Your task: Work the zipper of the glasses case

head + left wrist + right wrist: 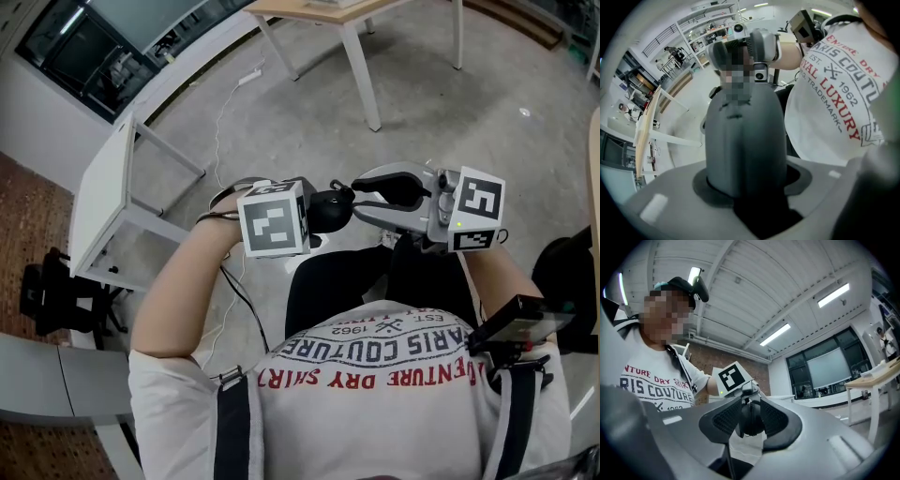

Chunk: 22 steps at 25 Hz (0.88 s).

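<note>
Left gripper (750,190) clamps the dark rounded glasses case (745,140); right gripper (751,419) stands wide.

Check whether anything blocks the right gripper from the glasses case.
Nothing visible does. The glasses case, held by the left gripper, has its end between the right gripper's open fingers.

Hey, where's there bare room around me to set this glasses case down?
The bare top of the white table at your left, and the open concrete floor between it and the wooden table ahead. Crowded over your lap: the left gripper and right gripper meet round the glasses case.
</note>
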Each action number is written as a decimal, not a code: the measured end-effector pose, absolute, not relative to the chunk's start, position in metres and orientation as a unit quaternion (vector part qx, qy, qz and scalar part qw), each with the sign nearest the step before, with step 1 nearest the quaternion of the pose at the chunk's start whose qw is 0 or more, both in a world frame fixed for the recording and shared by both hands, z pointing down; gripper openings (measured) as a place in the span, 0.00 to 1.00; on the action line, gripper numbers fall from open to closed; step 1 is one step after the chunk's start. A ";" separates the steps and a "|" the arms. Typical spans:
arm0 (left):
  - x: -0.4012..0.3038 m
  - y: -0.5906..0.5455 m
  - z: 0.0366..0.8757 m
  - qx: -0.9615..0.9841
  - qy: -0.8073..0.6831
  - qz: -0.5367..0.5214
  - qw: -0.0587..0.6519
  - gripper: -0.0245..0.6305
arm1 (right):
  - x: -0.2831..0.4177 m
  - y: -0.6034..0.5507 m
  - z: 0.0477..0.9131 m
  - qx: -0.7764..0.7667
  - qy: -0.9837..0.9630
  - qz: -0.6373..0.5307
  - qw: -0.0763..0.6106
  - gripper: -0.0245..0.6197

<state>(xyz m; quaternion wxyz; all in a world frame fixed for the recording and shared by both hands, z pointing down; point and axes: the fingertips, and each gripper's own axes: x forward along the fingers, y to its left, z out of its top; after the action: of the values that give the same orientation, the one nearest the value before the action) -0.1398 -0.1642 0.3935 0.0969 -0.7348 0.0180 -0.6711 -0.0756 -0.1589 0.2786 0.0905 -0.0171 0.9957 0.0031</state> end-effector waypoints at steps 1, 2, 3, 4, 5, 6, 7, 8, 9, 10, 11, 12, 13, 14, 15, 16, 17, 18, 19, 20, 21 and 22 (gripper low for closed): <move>-0.139 -0.164 0.392 -0.738 0.017 -0.667 0.100 0.41 | -0.078 -0.157 0.278 -0.015 0.996 0.014 0.081 0.22; -0.137 -0.164 0.391 -0.741 0.017 -0.663 0.103 0.41 | -0.080 -0.157 0.277 -0.017 0.997 0.025 0.074 0.22; -0.135 -0.164 0.390 -0.744 0.016 -0.660 0.106 0.41 | -0.081 -0.156 0.275 -0.018 0.997 0.033 0.069 0.22; -0.134 -0.164 0.389 -0.745 0.015 -0.658 0.108 0.41 | -0.083 -0.155 0.274 -0.017 0.997 0.039 0.065 0.22; -0.133 -0.163 0.388 -0.746 0.014 -0.657 0.108 0.41 | -0.085 -0.153 0.272 -0.015 0.997 0.043 0.060 0.22; -0.132 -0.163 0.387 -0.746 0.013 -0.657 0.109 0.41 | -0.087 -0.152 0.272 -0.013 0.997 0.047 0.053 0.22; -0.131 -0.163 0.387 -0.745 0.012 -0.658 0.109 0.41 | -0.089 -0.151 0.273 -0.013 0.998 0.052 0.045 0.22; -0.131 -0.162 0.387 -0.745 0.011 -0.658 0.111 0.41 | -0.091 -0.151 0.274 -0.013 0.998 0.056 0.038 0.21; -0.131 -0.162 0.387 -0.743 0.011 -0.659 0.113 0.41 | -0.092 -0.151 0.276 -0.012 0.998 0.058 0.033 0.19; -0.132 -0.162 0.387 -0.742 0.011 -0.661 0.114 0.41 | -0.092 -0.150 0.277 -0.012 0.998 0.058 0.032 0.17; -0.132 -0.162 0.388 -0.741 0.011 -0.662 0.114 0.41 | -0.092 -0.150 0.278 -0.011 0.998 0.055 0.032 0.15; -0.132 -0.161 0.390 -0.741 0.011 -0.662 0.113 0.41 | -0.092 -0.150 0.279 -0.010 0.998 0.052 0.032 0.15; -0.133 -0.160 0.391 -0.742 0.010 -0.661 0.111 0.41 | -0.092 -0.150 0.280 -0.008 0.998 0.048 0.032 0.14; -0.133 -0.160 0.392 -0.742 0.010 -0.661 0.110 0.41 | -0.093 -0.150 0.281 -0.006 0.999 0.045 0.031 0.14; -0.134 -0.159 0.394 -0.741 0.010 -0.662 0.110 0.41 | -0.093 -0.150 0.283 -0.004 0.999 0.042 0.028 0.13; -0.135 -0.159 0.395 -0.739 0.009 -0.664 0.111 0.41 | -0.094 -0.150 0.284 -0.004 0.999 0.040 0.026 0.13; -0.136 -0.159 0.396 -0.738 0.009 -0.666 0.112 0.41 | -0.094 -0.150 0.285 -0.003 0.999 0.039 0.024 0.11; -0.136 -0.159 0.396 -0.738 0.008 -0.666 0.112 0.41 | -0.094 -0.150 0.286 -0.003 0.999 0.038 0.023 0.09; -0.135 -0.158 0.397 -0.739 0.008 -0.664 0.110 0.41 | -0.093 -0.150 0.285 -0.002 0.999 0.038 0.023 0.09; -0.134 -0.158 0.397 -0.742 0.008 -0.662 0.107 0.41 | -0.093 -0.150 0.285 -0.001 0.999 0.038 0.023 0.09; -0.133 -0.157 0.396 -0.744 0.009 -0.660 0.105 0.41 | -0.092 -0.150 0.284 -0.001 0.999 0.039 0.023 0.08; -0.132 -0.157 0.397 -0.746 0.010 -0.658 0.104 0.41 | -0.092 -0.150 0.284 -0.002 0.999 0.041 0.022 0.08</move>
<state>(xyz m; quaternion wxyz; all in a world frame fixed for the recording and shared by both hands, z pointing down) -0.1322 -0.1573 0.3966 0.1038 -0.7456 0.0096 -0.6582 -0.0916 -0.1503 0.2841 0.0216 -0.0016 0.9989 0.0407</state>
